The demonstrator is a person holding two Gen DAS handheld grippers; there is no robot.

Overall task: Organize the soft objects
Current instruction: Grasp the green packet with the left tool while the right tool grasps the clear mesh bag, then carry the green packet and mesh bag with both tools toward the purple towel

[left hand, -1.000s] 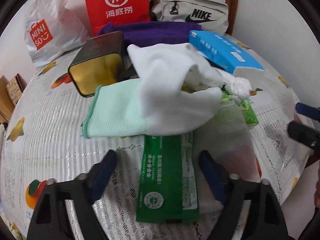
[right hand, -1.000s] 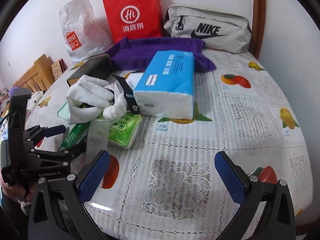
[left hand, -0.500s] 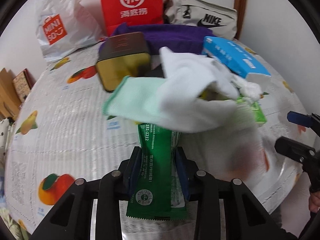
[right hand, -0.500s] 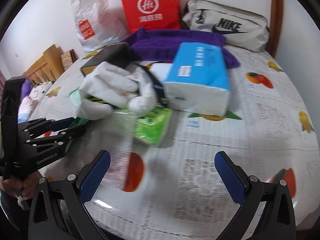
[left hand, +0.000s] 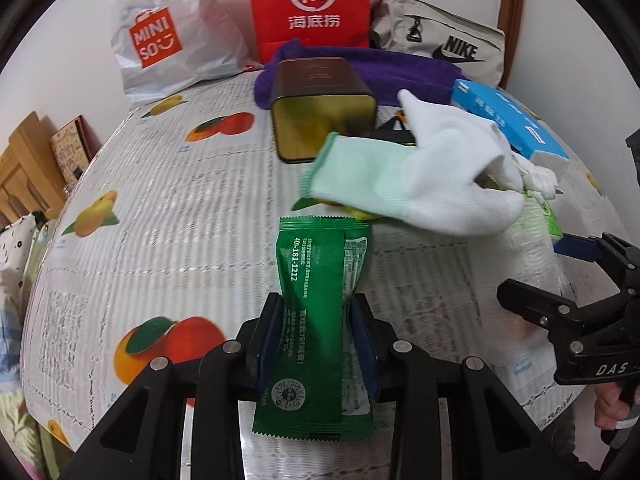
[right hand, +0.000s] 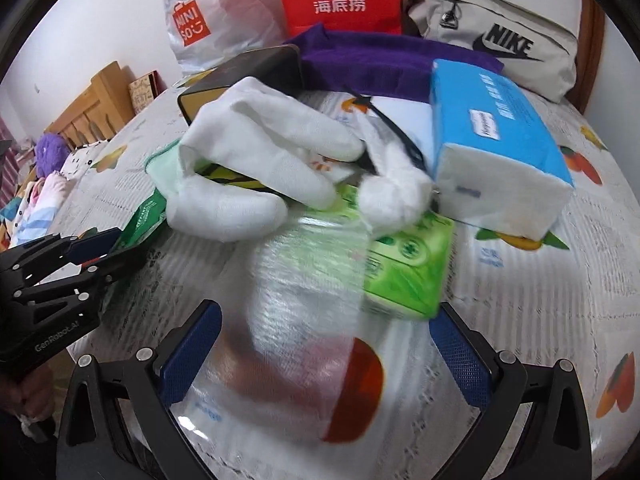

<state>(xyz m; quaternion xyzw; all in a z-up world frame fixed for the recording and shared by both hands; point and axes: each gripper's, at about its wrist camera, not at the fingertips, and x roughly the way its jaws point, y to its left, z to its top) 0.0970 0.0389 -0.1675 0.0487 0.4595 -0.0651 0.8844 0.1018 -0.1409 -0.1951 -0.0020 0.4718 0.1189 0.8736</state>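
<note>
My left gripper point(left hand: 318, 342) is shut on a dark green wipes packet point(left hand: 320, 312), pulled clear of the pile; it also shows in the right wrist view point(right hand: 146, 216). A white and mint glove point(left hand: 412, 180) lies over a light green tissue pack point(right hand: 404, 260) and a clear plastic bag point(right hand: 304, 320). My right gripper point(right hand: 326, 354) is open, its jaws on either side of the clear bag. A blue tissue pack point(right hand: 492, 132) lies to the right.
A gold tin box point(left hand: 320, 108), a purple towel point(left hand: 400, 72), a red paper bag point(left hand: 308, 4), a white Miniso bag point(left hand: 164, 40) and a grey Nike pouch point(left hand: 444, 44) stand at the back. The fruit-print tablecloth point(left hand: 160, 220) covers the table.
My left gripper closed on the green packet and drew it back out from under the glove. My right gripper moved forward over the clear bag.
</note>
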